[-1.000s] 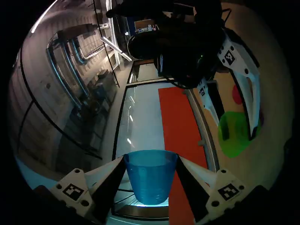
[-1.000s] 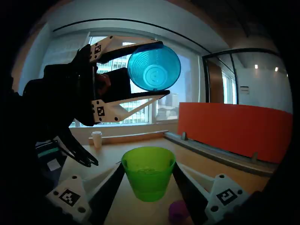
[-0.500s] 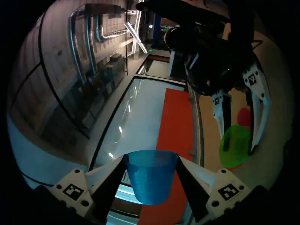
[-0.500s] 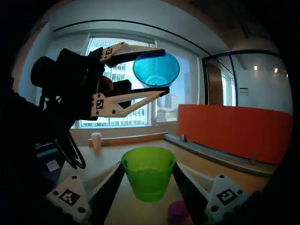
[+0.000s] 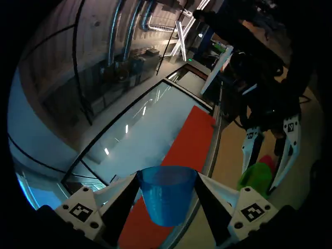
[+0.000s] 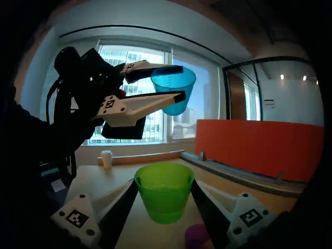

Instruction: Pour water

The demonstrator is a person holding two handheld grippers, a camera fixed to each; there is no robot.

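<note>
At far left, paper cup [image 6: 106, 158]: upright on the surface [image 6: 103, 186] near the window [image 6: 201, 103], well apart from everything else.
Left tool [image 6: 172, 83]: raised in the air at upper left of the right gripper view, carried by a person's hand in shadow. Fingers are drawn narrow, one pressing each side of the blue cup [image 6: 173, 97].
Blue cup position: off the surface, mouth up and near upright. It is higher than the green cup [image 6: 164, 197] and not touching it. Contents cannot be told.
Right tool [image 6: 164, 182]: low and centre, fingers closed in on the green cup's two sides and gripping it.
Green cup position: mouth up, held over the surface.
Purple thing [image 6: 197, 236]: small, at the bottom edge, just right of the green cup. Too cut off to identify.
Orange partition [image 6: 265, 145]: runs along the right side, behind the surface.
Left gripper view: blue cup sits between its own two fingers. Right tool and green cup are low at right, with a red thing [image 5: 267, 162] just beside them.
</note>
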